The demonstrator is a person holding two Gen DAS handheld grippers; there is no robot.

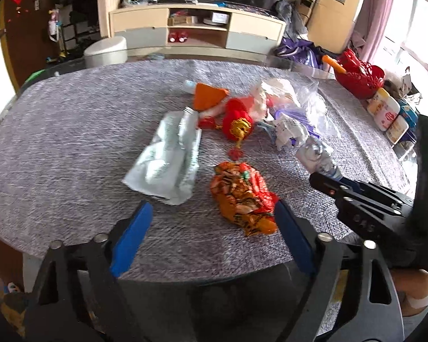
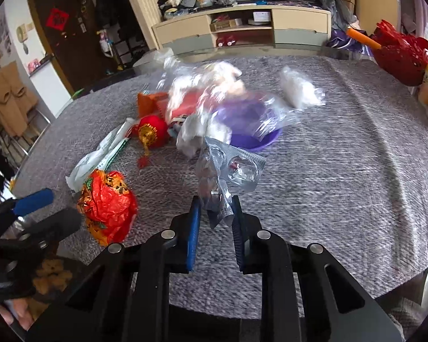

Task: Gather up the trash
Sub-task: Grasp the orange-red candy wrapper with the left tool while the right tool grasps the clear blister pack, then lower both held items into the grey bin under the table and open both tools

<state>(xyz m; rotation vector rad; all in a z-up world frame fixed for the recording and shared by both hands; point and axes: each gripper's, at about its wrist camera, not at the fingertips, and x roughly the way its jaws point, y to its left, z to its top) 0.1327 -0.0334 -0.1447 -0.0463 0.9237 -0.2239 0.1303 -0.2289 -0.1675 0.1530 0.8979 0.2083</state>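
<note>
Grey woven cloth is covering the table (image 1: pixel 57 148) where we are working, and trash is lying scattered across its middle. We are holding the right gripper (image 2: pixel 215 208) pinched on a silver blister pack (image 2: pixel 228 168), its blue pads pressing the pack's lower end while the rest is sticking up and away above the cloth. In the left wrist view we are seeing that same gripper coming in from the right with the pack at its tip.

We are keeping the left gripper (image 1: pixel 211 219) spread wide and holding nothing; it is hovering low near the table's front edge. A crumpled orange and red wrapper (image 1: pixel 242 196) is lying between its fingers, closer to the right one, though we cannot tell whether that finger is touching it. A flattened pale green pouch (image 1: pixel 168 159) is resting just beyond the left finger.

Farther back, a small red lantern ornament (image 1: pixel 238 121) is sitting beside the pouch's cap, with an orange packet (image 1: pixel 208 95) behind it. A clear plastic bag (image 2: pixel 214 91) is heaped over a purple bowl (image 2: pixel 254 139) beside crumpled white paper (image 2: pixel 194 134). A separate wad of white plastic (image 2: pixel 298 88) is lying apart, to the right. A red basket (image 2: pixel 399 51) is standing at the table's far right edge.
</note>
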